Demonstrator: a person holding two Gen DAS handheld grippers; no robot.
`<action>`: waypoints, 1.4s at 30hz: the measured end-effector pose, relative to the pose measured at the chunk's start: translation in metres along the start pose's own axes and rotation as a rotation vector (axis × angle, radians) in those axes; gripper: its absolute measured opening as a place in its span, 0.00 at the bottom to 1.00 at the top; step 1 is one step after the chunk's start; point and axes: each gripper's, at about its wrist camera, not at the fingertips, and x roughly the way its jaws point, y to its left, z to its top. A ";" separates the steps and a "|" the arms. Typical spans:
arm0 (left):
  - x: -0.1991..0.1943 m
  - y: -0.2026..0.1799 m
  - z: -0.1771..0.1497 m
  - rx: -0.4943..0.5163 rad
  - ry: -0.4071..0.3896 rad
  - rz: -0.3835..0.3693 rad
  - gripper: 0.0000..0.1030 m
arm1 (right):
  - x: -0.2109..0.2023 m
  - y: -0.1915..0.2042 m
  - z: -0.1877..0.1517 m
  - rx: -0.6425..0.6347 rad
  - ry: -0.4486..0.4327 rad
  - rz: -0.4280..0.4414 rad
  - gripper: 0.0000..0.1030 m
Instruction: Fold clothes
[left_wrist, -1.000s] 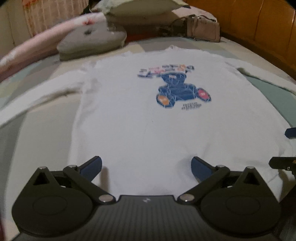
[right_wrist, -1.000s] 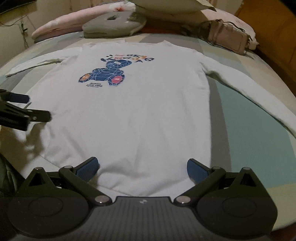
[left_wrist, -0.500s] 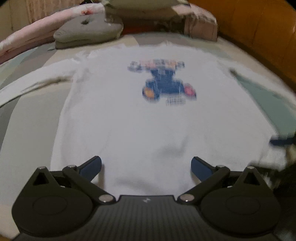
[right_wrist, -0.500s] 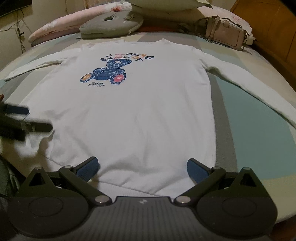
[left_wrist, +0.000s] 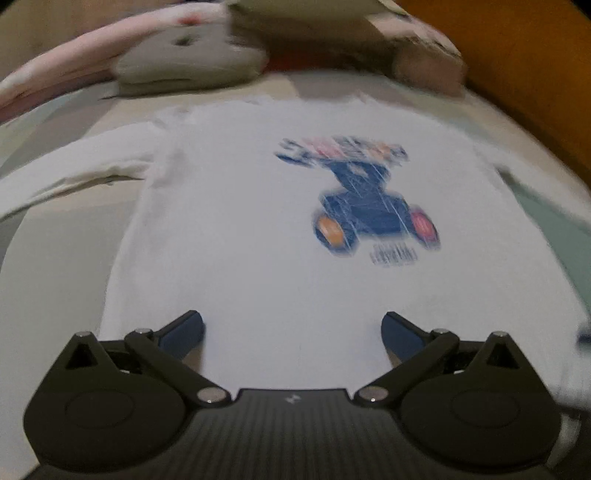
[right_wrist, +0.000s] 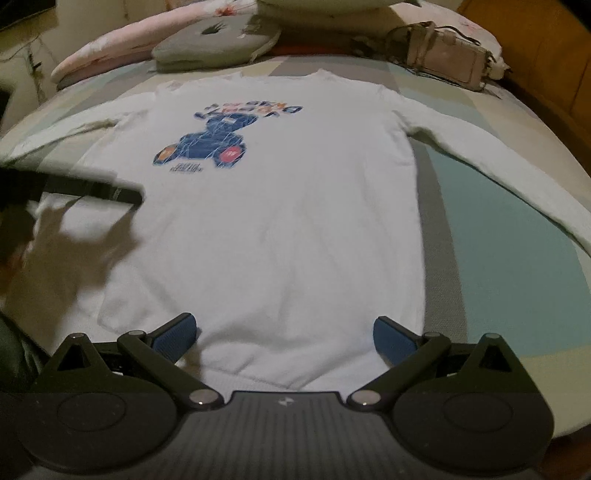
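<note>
- Across the bed (right_wrist: 491, 206) we see a white shirt (right_wrist: 288, 221) spread flat, print side up, both sleeves stretched outward, collar toward the pillows (right_wrist: 218, 40).
- Our left gripper (left_wrist: 291, 328) hovers over the shirt's lower half with its jaws wide apart and nothing between them; that view is blurred.
- Our right gripper (right_wrist: 284, 334) sits at the hem, jaws also spread, empty.
- From the right wrist view, the left gripper shows as a dark smear over the shirt's left edge.
- A beige handbag (right_wrist: 447, 55) lies beyond the collar, near the wooden headboard (right_wrist: 535, 48).
</note>
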 end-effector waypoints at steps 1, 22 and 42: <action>-0.003 0.004 0.006 0.014 -0.003 -0.012 0.99 | -0.001 -0.002 0.005 0.007 -0.017 0.007 1.00; 0.081 0.210 0.108 -0.219 -0.012 0.314 0.99 | 0.089 0.031 0.109 0.066 -0.096 0.104 1.00; 0.168 0.211 0.212 -0.506 -0.090 -0.126 0.99 | 0.104 0.044 0.090 -0.082 -0.113 0.040 1.00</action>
